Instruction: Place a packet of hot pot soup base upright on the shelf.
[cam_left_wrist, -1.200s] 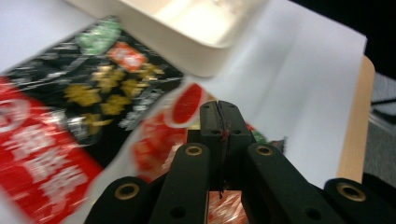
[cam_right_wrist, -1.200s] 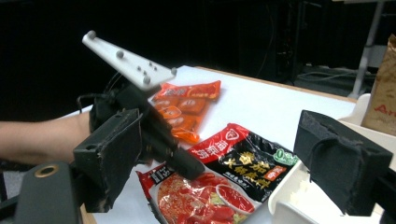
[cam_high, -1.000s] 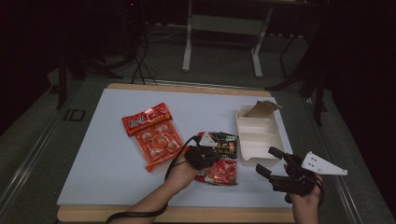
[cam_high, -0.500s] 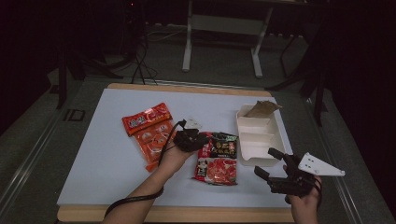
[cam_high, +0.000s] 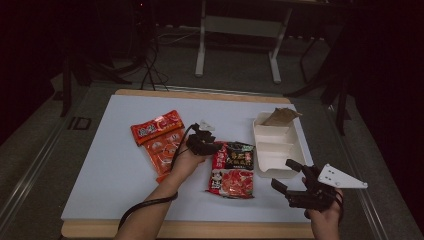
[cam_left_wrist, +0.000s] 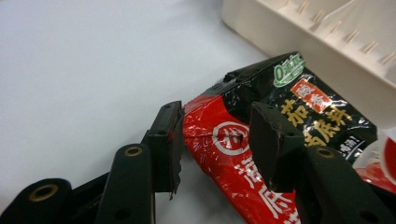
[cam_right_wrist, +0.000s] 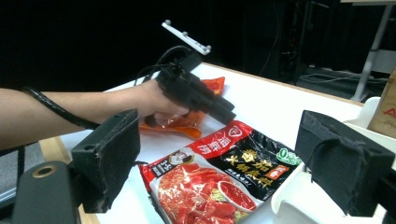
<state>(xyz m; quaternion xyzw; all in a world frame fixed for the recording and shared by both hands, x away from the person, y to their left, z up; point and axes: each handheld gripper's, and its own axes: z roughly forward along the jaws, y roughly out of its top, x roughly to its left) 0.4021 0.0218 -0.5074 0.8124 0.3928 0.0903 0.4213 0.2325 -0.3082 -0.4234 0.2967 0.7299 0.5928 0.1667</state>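
Note:
A red and black noodle packet (cam_high: 232, 170) lies flat on the white table (cam_high: 110, 170). My left gripper (cam_high: 216, 148) is at the packet's upper left corner. In the left gripper view its jaws have just been opening; the left gripper (cam_left_wrist: 215, 112) straddles the corner of the packet (cam_left_wrist: 289, 107) with a gap at the left pad, so nothing is gripped. The right gripper view shows the left gripper (cam_right_wrist: 224, 109) resting low over the packet (cam_right_wrist: 219, 177). My right gripper (cam_high: 287, 175) hovers near the table's front right edge, open and empty (cam_right_wrist: 219, 140).
Two orange snack packets (cam_high: 160, 137) lie left of the left hand. A white compartment tray (cam_high: 275, 145) stands right of the noodle packet, with a brown paper bag (cam_high: 281, 116) at its far end. The tray's rim (cam_left_wrist: 327, 42) is close behind the packet.
My left hand has moved left and away from me, from over the packet to its upper left corner. The packet now lies flat and uncovered. The right hand has stayed put.

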